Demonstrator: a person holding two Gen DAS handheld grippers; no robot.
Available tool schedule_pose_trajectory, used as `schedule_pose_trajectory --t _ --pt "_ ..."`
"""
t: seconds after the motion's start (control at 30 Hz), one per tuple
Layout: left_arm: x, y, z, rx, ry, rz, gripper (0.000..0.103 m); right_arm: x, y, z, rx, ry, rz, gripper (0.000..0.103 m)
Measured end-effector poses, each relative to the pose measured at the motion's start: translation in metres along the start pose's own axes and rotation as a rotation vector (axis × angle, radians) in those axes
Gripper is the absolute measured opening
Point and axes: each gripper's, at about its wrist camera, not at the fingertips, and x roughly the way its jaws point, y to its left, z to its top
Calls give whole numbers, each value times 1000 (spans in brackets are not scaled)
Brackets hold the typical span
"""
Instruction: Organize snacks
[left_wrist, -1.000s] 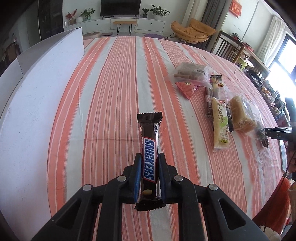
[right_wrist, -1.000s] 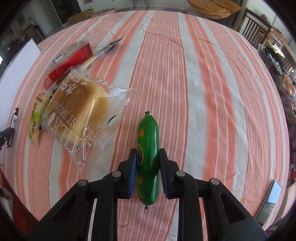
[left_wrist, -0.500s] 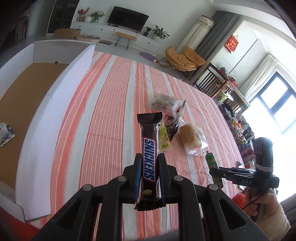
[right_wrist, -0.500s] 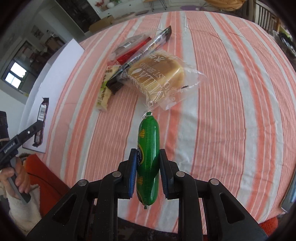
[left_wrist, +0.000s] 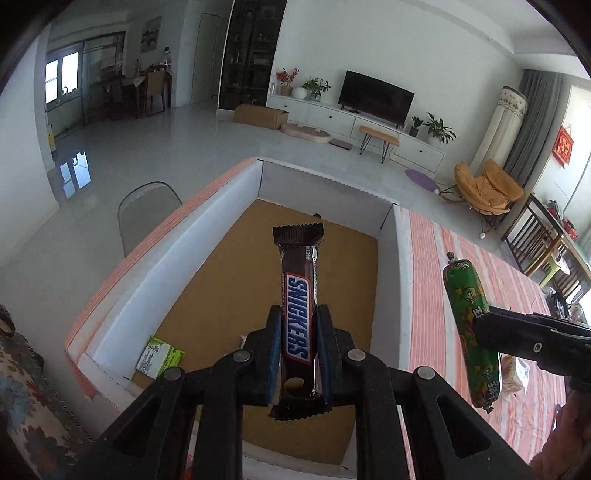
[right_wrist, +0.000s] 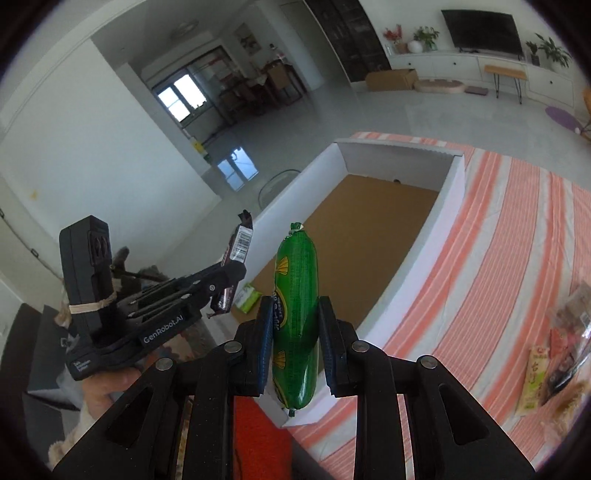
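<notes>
The left hand-held gripper hangs above the brown floor of the white-walled cardboard box with a Snickers bar between its jaws, which have just been easing apart, though the pads look to be touching the wrapper yet. The right hand-held gripper sits over the box's near corner, its jaws likewise just loosening around a green sausage stick that remains between them. Inside the box, near its left wall, lies a small green-and-white packet, while the remaining snack packets lie well right of the box on the striped desk.
</notes>
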Motion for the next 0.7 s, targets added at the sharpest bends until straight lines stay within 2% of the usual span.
schedule_pose_trajectory --t 0.03,0.07,0.1,0.17,0.23,0.33,0.4,0.47,0.53,0.63,0.7 --pt "11 9 -2 -3 11 50 31 8 2 3 -3 0 -22 46" --pt "19 15 -4 -11 22 93 55 10 3 3 -8 -10 -37 58" --pt "24 20 -8 -19 24 118 71 6 1 2 -14 -33 -51 66" --pt "21 23 -18 -28 -3 110 75 -14 -7 -9 -39 -85 -77 64" --pt "17 13 -29 -18 -12 69 81 -42 -25 -29 -72 -139 -152 66" --pt "6 -23 -44 46 -24 -13 82 -84 -73 -79 -94 -199 -323 72" --pt "-3 -57 -53 106 -30 -86 88 -110 -118 -121 -71 -206 -469 72" --pt "-7 -96 -64 168 -29 -162 93 -132 -161 -164 -22 -185 -623 72" --pt "-2 -136 -76 236 0 -232 95 -148 -195 -202 54 -129 -702 72" --pt "20 -194 -101 352 67 -279 95 -160 -224 -236 124 -64 -697 73" --pt "36 -232 -117 419 110 -285 95 -149 -235 -241 130 10 -701 73"
